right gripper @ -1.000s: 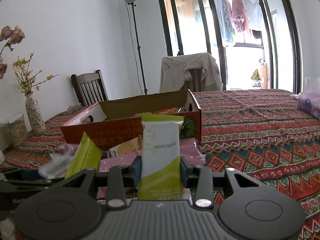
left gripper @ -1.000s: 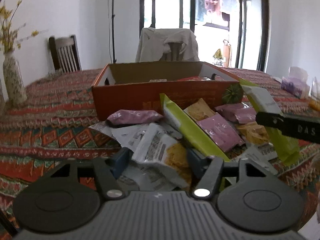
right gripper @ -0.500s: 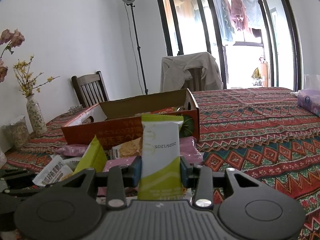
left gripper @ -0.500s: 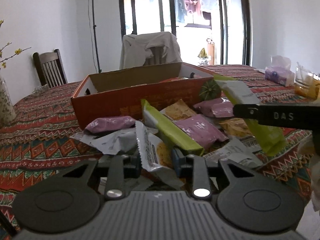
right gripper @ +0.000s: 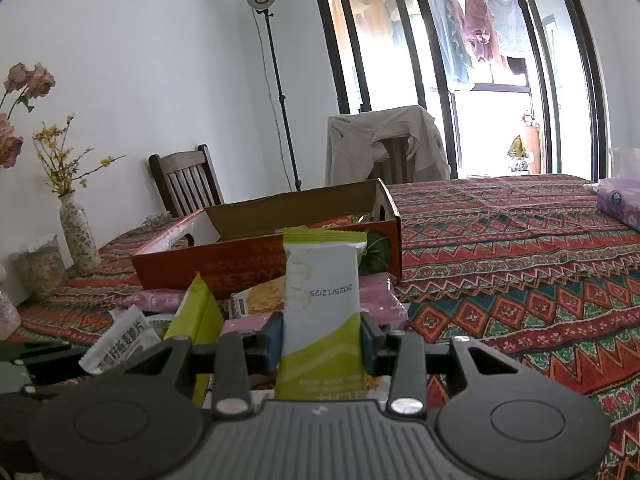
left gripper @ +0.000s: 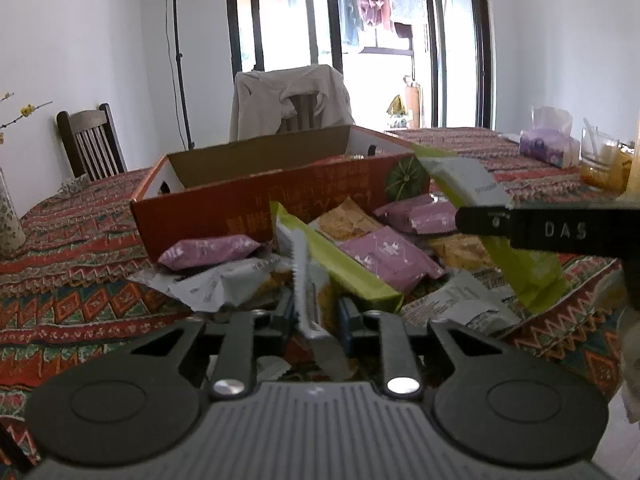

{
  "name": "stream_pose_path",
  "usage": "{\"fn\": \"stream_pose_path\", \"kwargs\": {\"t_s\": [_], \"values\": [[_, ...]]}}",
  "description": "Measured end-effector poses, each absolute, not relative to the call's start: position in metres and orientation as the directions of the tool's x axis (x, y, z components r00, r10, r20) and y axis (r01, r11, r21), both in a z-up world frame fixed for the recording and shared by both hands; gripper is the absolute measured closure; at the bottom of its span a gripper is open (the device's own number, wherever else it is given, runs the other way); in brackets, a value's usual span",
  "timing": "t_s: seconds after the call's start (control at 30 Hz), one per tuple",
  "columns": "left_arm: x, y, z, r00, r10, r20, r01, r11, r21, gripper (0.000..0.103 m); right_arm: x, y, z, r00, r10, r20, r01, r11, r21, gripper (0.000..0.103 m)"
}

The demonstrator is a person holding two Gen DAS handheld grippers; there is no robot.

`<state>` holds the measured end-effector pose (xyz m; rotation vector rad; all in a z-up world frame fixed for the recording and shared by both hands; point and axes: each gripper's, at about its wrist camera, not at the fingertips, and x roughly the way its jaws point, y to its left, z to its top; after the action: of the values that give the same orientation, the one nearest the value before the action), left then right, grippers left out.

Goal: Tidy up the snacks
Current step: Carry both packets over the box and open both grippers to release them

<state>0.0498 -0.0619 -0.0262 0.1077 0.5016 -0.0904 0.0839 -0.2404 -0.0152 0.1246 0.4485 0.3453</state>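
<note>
A pile of snack packets lies on the patterned tablecloth in front of an open orange cardboard box (left gripper: 256,200). It includes purple packets (left gripper: 384,256), a long green packet (left gripper: 340,264) and white cracker packets. My left gripper (left gripper: 315,312) is closing its jaws on a white cracker packet (left gripper: 308,280) that stands edge-on between the pads, at the near side of the pile. My right gripper (right gripper: 322,340) is shut on a green-and-white snack bar (right gripper: 322,280) held upright, just right of the pile. In the left wrist view one right finger (left gripper: 560,230) crosses that bar (left gripper: 464,180).
The orange box (right gripper: 248,256) holds a few packets. A flower vase (right gripper: 78,232) and a jar (right gripper: 46,268) stand at the far left. A purple tissue pack (left gripper: 548,148) and a glass (left gripper: 600,156) sit at the right. Chairs stand behind the table.
The left jaws went from wide apart to closed around the white cracker packet, which turned edge-on and rose a little off the pile. The right gripper and its bar stayed put.
</note>
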Motion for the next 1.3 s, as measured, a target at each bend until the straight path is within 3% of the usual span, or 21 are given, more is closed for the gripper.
{"fn": "stream_pose_path", "kwargs": {"t_s": [0.63, 0.97, 1.3], "values": [[0.049, -0.041, 0.018, 0.931, -0.051, -0.362, 0.08, 0.995, 0.066, 0.086, 0.093, -0.228, 0.002, 0.854, 0.375, -0.36, -0.336, 0.927, 0.167, 0.065], [0.096, -0.03, 0.059, 0.964, -0.031, -0.263, 0.044, 0.998, 0.044, 0.086, 0.136, -0.21, 0.037, 0.885, 0.37, -0.283, -0.345, 0.929, 0.134, 0.065], [0.17, -0.019, 0.076, 0.968, -0.003, -0.25, 0.003, 1.0, -0.002, 0.086, 0.217, -0.189, 0.068, 0.896, 0.357, -0.264, -0.337, 0.934, 0.118, 0.065]]}}
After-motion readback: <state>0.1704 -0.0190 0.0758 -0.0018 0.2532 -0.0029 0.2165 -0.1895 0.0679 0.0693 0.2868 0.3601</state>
